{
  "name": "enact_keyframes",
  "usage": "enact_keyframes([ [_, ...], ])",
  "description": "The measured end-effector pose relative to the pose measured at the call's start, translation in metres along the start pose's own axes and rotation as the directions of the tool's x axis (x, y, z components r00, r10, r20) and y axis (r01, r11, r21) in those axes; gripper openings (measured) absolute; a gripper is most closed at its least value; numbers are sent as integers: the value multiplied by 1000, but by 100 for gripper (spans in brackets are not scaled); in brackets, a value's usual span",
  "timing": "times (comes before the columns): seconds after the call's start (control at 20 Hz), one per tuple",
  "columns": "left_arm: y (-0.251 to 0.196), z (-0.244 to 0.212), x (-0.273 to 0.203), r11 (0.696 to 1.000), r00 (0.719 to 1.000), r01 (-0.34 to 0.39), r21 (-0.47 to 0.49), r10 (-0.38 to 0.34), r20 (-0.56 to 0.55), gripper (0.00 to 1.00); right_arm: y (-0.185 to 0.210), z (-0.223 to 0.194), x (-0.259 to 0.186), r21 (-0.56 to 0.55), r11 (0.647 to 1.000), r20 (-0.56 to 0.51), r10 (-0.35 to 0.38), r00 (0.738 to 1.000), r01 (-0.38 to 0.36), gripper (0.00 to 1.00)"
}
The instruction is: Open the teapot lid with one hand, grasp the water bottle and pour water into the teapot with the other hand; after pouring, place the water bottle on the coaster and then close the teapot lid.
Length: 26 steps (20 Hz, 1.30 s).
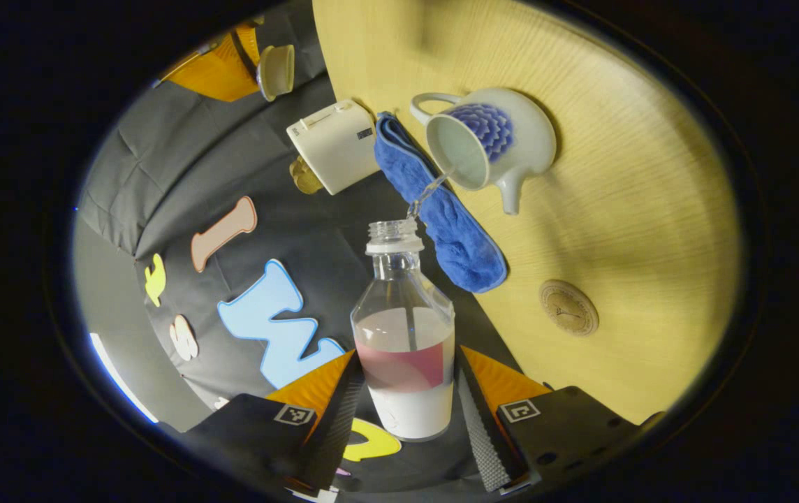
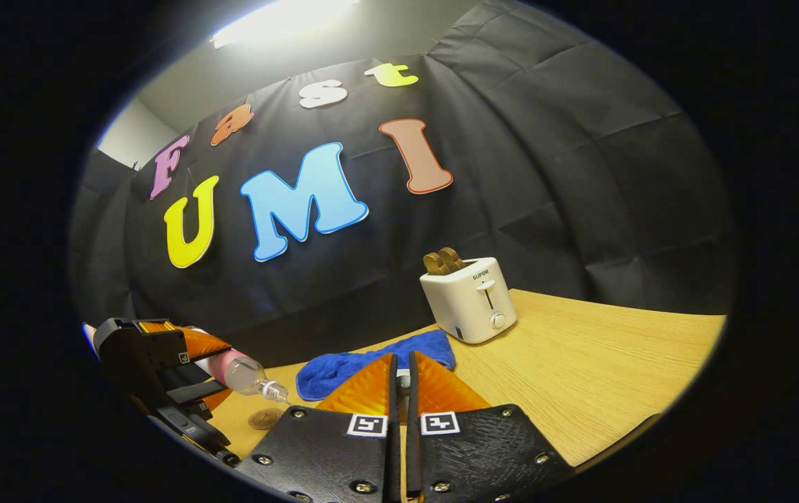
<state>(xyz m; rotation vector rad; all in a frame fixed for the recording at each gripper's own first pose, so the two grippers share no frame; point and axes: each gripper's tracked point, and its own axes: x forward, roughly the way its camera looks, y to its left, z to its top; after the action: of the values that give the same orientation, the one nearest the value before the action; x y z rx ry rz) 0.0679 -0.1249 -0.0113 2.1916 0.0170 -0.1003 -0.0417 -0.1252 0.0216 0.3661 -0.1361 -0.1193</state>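
Note:
In the left gripper view my left gripper (image 1: pixel 406 391) is shut on a clear water bottle (image 1: pixel 403 328) with a pink and white label and no cap. The bottle is tipped, and a thin stream of water (image 1: pixel 431 187) runs from its mouth into the open white teapot (image 1: pixel 490 140) with a blue flower. A round coaster (image 1: pixel 568 307) lies bare on the table beside the teapot. Far off, my right gripper (image 1: pixel 249 59) holds the white teapot lid (image 1: pixel 277 70). In the right gripper view my right gripper (image 2: pixel 401 363) is nearly closed on a small white piece of the lid (image 2: pixel 403 378).
A blue cloth (image 1: pixel 441 216) lies at the edge of the wooden table (image 1: pixel 616 175), next to the teapot. A white toaster (image 2: pixel 469 299) with toast in it stands at the back. The right gripper view shows the left gripper (image 2: pixel 155 370), bottle (image 2: pixel 246 374) and coaster (image 2: pixel 265 418) at lower left.

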Motion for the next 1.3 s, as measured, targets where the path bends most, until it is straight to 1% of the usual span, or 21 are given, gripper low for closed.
enact_keyframes([
  [0.65, 3, -2, 1, 998, 1000, -24, 56, 25, -15, 89, 0, 1, -1, 7, 1000, -3, 7, 1000, -7, 3],
  [1.0, 4, 0, -3, 992, 998, -59, 108, 61, -14, 88, 0, 1, 0, 17, 1000, -3, 10, 1000, -10, 3],
  [1.3, 5, 4, -8, 981, 994, -109, 163, 111, -3, 88, -1, 0, -1, 28, 1000, -8, 14, 1000, -14, 3],
])
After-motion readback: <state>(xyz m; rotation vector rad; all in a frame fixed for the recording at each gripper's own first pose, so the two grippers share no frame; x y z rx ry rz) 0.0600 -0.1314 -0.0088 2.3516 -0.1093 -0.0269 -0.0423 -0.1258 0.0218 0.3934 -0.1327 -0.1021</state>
